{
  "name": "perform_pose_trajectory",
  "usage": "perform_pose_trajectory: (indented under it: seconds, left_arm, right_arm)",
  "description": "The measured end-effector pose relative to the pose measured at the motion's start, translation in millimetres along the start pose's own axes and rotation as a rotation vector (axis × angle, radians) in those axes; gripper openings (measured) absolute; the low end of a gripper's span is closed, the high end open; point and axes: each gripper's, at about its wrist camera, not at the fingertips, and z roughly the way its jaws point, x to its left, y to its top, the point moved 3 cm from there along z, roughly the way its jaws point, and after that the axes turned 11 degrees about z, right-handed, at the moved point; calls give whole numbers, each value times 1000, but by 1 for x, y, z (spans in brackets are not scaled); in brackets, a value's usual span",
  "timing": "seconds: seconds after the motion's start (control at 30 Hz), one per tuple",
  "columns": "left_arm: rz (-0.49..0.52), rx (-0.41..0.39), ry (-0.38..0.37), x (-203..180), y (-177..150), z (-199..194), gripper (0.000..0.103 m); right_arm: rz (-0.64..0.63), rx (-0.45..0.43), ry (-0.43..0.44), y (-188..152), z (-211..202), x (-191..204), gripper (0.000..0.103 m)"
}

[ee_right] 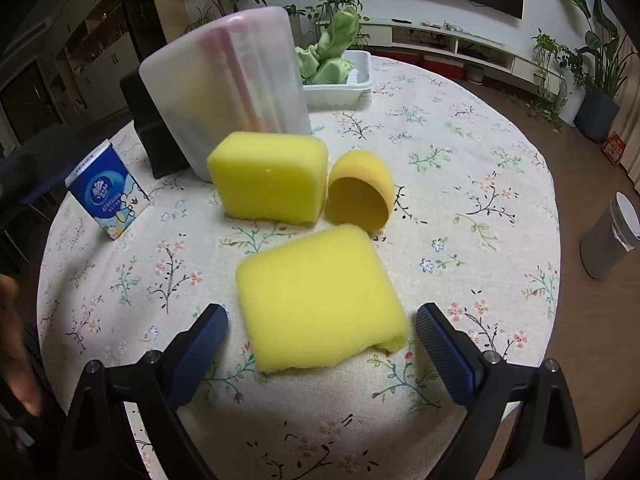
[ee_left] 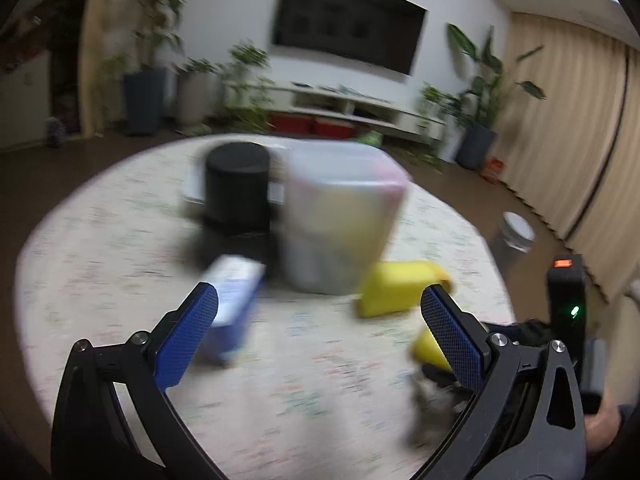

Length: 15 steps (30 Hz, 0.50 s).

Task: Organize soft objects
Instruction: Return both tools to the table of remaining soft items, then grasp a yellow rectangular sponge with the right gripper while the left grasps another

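In the right wrist view a flat yellow sponge [ee_right: 320, 300] lies on the round floral table [ee_right: 460, 168], its near end between the fingers of my open right gripper [ee_right: 322, 334]. Behind it an upright yellow sponge [ee_right: 268, 178] stands beside a round yellow sponge [ee_right: 360, 194]. A frosted plastic bin [ee_right: 232, 92] stands behind them. A blue tissue pack [ee_right: 106, 196] stands at the left. The left wrist view is blurred: my left gripper [ee_left: 320, 312] is open and empty above the table, facing the bin [ee_left: 340, 216], tissue pack [ee_left: 236, 304] and a yellow sponge [ee_left: 396, 288].
A white basket [ee_right: 340, 88] with green cloth [ee_right: 332, 52] stands at the table's far side. A black cylinder [ee_left: 236, 188] stands left of the bin. A grey trash can [ee_right: 612, 236] stands on the floor to the right. Plants and a TV unit line the wall.
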Motion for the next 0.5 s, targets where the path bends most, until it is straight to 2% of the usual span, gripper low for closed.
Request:
perform_pose_trajectory:
  seconds: [0.07,0.2,0.23,0.33,0.43,0.5]
  left_arm:
    - [-17,-17,67,18,-5,-14,103]
    - [-14,3,105,34,-15,-20,103]
    - [-8,9,94,33,-16,-18,103]
    - [23,34,80,27,-19,-6,103]
    - [58,61,96,23,-20,6,103]
    - [51,60,90,22,-19,7,103]
  right_arm:
    - [6,-3,1,0,1,-1,97]
    - [17,-13,-3,1,0,-2,96]
    - [19,-14,-2,1,-1,-2,96]
    - [12,-20,-11,1,-1,0,85]
    - [11,-23,-12,2,-2,0,78]
    - [16,-24,-6,2,-3,-1,77]
